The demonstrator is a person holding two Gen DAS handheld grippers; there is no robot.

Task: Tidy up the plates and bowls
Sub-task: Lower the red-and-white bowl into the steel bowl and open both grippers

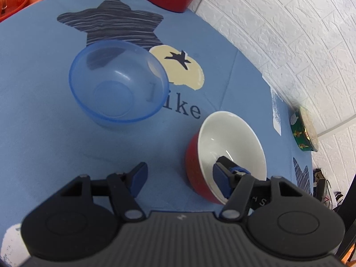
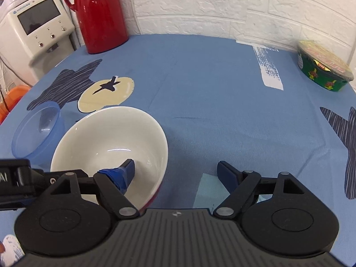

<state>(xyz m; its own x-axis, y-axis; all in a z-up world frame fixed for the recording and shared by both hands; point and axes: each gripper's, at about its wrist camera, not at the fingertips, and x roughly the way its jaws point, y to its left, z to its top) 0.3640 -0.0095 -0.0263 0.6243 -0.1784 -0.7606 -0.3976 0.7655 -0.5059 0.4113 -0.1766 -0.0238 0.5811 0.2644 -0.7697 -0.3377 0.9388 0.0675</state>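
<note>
Red bowl with white inside [image 2: 106,138] near left on blue tablecloth [image 2: 211,102]. See-through blue plastic bowl [image 1: 118,82] just beside it, farther left, upright. Right gripper [image 2: 175,173] wide apart, left finger [image 2: 128,171] inside red bowl, right finger outside. Left gripper [image 1: 180,178] also apart, holding nothing. Red jug [image 2: 98,15] far left. Green round box [image 2: 324,66] far right.

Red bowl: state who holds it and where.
Nobody grips the red bowl yet. Both the left gripper and right gripper stand open, each straddling its rim.
</note>
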